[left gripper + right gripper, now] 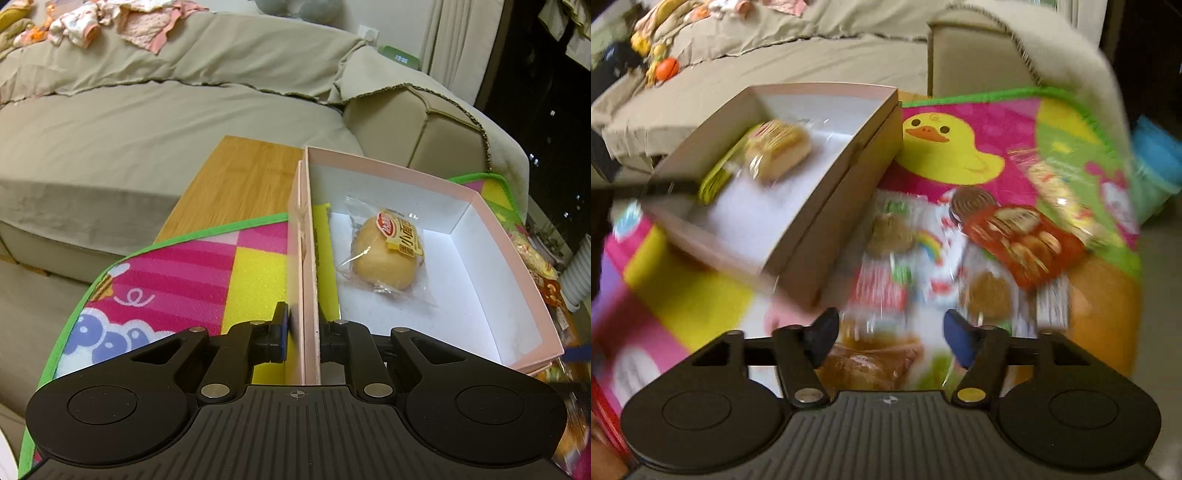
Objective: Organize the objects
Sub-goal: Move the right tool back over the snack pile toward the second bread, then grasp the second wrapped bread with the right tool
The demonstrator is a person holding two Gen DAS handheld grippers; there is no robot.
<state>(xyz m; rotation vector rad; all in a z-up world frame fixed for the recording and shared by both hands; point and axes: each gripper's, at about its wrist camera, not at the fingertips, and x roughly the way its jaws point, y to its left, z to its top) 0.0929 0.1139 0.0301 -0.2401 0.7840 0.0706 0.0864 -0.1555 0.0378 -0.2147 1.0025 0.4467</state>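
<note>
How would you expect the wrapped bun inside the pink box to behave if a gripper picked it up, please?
The wrapped bun looks puffy, so it is probably light and squashes easily. Its glossy clear wrapper may slip or crinkle between fingers. Its rounded shape might let it shift on the smooth floor of the pink box.

Pink box [476, 254] open, upright on mat; wrapped bun [384, 254] flat inside; snack packets [1023, 243] scattered beside.
</note>
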